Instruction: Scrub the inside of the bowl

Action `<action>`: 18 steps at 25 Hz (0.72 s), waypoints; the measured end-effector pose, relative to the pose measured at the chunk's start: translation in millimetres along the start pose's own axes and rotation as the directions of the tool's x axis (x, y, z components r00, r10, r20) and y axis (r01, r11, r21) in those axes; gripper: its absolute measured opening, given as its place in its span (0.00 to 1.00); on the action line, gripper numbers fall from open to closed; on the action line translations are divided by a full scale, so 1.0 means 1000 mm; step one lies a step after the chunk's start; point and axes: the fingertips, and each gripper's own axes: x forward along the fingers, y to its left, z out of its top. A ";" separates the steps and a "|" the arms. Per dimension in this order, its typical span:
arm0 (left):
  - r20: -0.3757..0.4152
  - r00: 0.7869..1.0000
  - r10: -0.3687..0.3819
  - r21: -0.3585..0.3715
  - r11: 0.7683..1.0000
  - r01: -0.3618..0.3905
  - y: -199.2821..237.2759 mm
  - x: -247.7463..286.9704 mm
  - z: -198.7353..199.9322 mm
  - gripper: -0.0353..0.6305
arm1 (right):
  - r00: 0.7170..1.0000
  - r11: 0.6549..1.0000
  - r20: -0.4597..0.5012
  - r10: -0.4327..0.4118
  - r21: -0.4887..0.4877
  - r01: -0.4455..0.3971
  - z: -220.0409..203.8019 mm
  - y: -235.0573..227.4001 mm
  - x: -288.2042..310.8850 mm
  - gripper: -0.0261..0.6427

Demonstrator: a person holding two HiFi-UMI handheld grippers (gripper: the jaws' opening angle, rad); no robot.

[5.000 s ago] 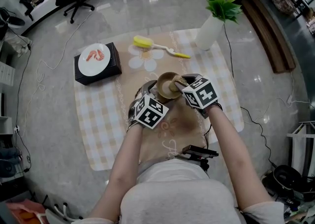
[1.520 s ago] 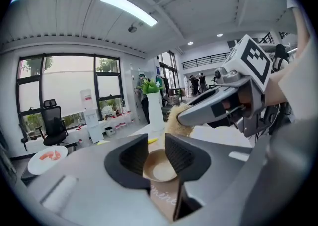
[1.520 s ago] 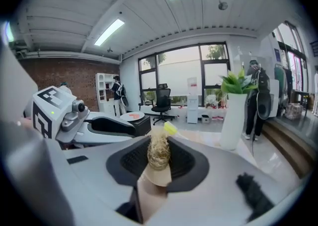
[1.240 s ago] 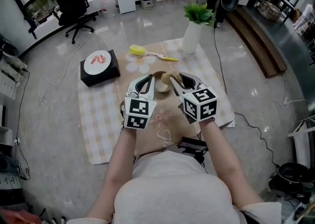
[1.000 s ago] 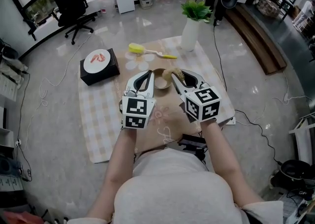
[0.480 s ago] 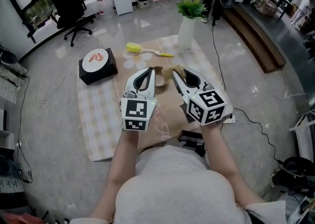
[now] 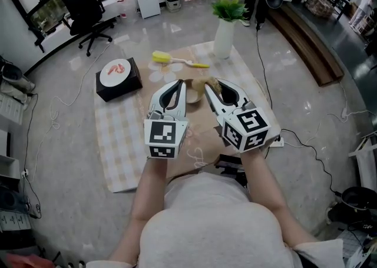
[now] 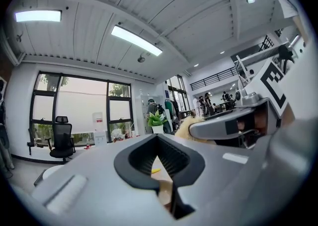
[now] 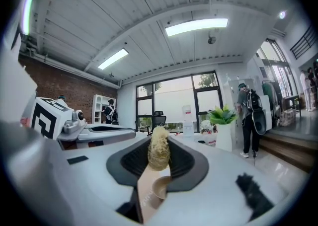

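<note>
Looking down in the head view, I find the bowl (image 7: pixel 193 96) between my tips: left gripper (image 7: pixel 178 86) just left of the bowl, right gripper (image 7: pixel 212 87) just right. In the left gripper view my jaws are pressed together, empty. In the right gripper view I pinch the scrubber (image 9: pixel 159 154), directly above the bowl.

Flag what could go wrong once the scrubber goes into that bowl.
1. The bowl sits free on the cloth. The left gripper is shut on nothing, so scrubbing pressure could slide or tip the bowl.
2. The right gripper pinches the scrubber only at its jaw tips, so it may twist out under load.
3. The tall vase stands just beyond the bowl, and a wide stroke might knock it.
</note>
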 end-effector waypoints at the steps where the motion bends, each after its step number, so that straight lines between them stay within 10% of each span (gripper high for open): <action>1: 0.001 1.000 0.001 0.000 1.000 -0.001 0.000 0.000 0.000 0.06 | 1.000 1.000 0.002 0.002 0.003 -0.002 0.000 0.000 0.000 0.19; 18: -0.003 1.000 0.011 -0.016 1.000 -0.011 0.001 0.005 0.003 0.06 | 1.000 0.999 -0.001 0.023 0.031 -0.023 0.000 -0.003 -0.001 0.19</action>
